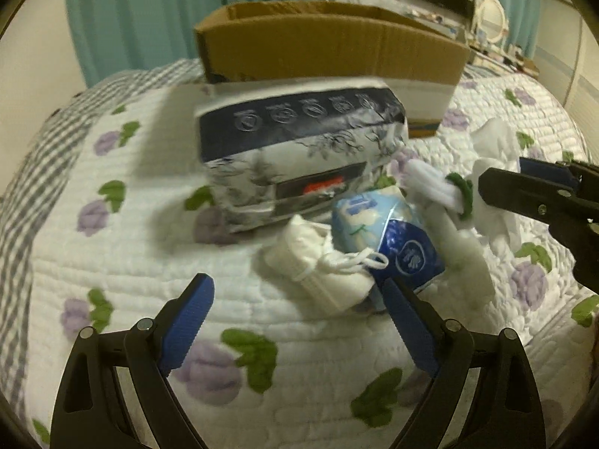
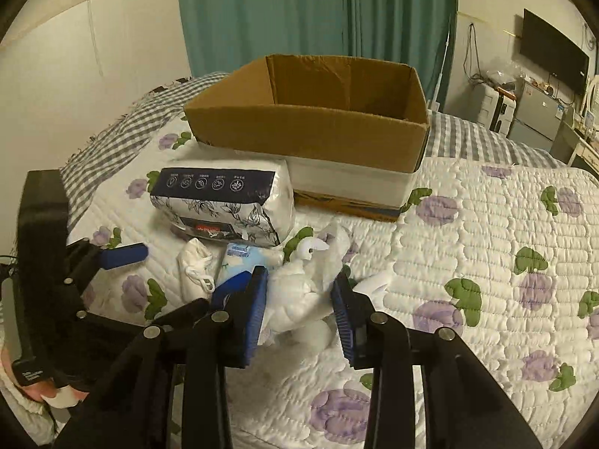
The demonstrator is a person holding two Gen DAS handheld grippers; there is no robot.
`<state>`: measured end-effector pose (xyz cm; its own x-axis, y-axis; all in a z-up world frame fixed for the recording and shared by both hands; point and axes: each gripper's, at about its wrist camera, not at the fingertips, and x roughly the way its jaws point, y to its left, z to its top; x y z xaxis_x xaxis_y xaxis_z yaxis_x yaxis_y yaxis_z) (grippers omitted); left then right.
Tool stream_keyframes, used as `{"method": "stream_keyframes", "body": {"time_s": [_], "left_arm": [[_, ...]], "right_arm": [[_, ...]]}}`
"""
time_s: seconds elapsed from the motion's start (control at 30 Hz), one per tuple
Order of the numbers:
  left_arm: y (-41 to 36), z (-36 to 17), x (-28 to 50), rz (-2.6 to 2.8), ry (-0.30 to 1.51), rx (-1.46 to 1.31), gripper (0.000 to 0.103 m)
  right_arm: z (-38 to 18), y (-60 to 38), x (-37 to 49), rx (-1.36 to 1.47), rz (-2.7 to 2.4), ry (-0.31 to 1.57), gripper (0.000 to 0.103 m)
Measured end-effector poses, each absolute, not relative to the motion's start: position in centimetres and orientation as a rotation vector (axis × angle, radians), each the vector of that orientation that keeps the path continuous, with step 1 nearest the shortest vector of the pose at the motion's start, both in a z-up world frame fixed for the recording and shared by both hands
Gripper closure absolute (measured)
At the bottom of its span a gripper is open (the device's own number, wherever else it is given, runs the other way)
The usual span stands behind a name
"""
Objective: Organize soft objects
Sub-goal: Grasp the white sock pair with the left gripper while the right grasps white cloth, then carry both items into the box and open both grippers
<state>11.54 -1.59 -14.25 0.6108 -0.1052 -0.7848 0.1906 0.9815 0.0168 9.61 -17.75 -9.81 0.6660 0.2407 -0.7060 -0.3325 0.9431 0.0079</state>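
Note:
An open cardboard box (image 2: 310, 127) stands at the back of the bed. In front of it lie a large tissue pack (image 2: 224, 198) with a dark blue band, a small blue tissue packet (image 1: 385, 235), a white mask (image 1: 318, 265) and a white plush toy (image 2: 303, 292). My right gripper (image 2: 301, 310) has its blue pads on either side of the plush toy's body, touching it. My left gripper (image 1: 299, 321) is open and empty, just in front of the mask and the blue packet. The right gripper also shows in the left wrist view (image 1: 543, 191).
The bed has a white quilt (image 2: 468, 247) with purple flowers and a grey checked cover (image 2: 123, 131) at the far left. Teal curtains (image 2: 310, 11) hang behind. A TV (image 2: 554, 52) and cluttered furniture stand at the far right.

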Motion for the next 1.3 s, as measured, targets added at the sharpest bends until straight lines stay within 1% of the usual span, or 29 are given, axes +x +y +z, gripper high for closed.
{"method": "stream_keyframes", "body": {"time_s": [0.07,0.1,0.13,0.17,0.2,0.23,0.27,0.4,0.63,0.8,1.0,1.3], "left_arm": [[-1.7,-14.5,11.8,-0.179,0.901,0.118,0.013],[-1.8,-14.5,12.0,-0.198,0.902,0.123,0.020],[-2.0,-14.5,12.1,-0.214,0.903,0.127,0.025],[-2.1,-14.5,12.3,-0.227,0.903,0.134,0.026],[-2.3,-14.6,12.4,-0.240,0.900,0.146,0.029],[-2.5,-14.6,12.4,-0.260,0.897,0.158,0.039],[-2.7,-14.7,12.4,-0.280,0.900,0.159,0.043],[-2.7,-14.7,11.9,-0.307,0.897,0.158,0.050],[-1.9,-13.4,10.1,-0.301,0.878,0.151,0.052],[-2.0,-10.8,8.5,-0.293,0.831,0.152,0.052],[-1.4,-5.9,6.7,-0.265,0.738,0.144,0.052],[0.0,1.1,6.2,-0.242,0.611,0.101,0.052]], "right_arm": [[-10.0,-17.9,9.8,-0.119,0.319,0.782,0.069],[-10.0,-18.0,9.9,-0.111,0.316,0.784,0.069],[-10.0,-18.2,9.9,-0.106,0.314,0.785,0.069],[-10.1,-18.3,10.0,-0.100,0.314,0.787,0.069],[-10.2,-18.3,10.0,-0.098,0.313,0.787,0.069],[-10.2,-18.3,10.0,-0.096,0.311,0.788,0.069],[-10.2,-18.3,10.0,-0.096,0.311,0.789,0.069],[-10.3,-18.1,9.9,-0.104,0.315,0.791,0.069],[-9.9,-18.2,9.1,-0.100,0.316,0.772,0.069],[-8.7,-18.2,7.8,-0.103,0.310,0.746,0.069],[-5.4,-17.9,5.9,-0.101,0.313,0.685,0.069],[1.8,-17.3,4.2,-0.125,0.324,0.563,0.069]]}}
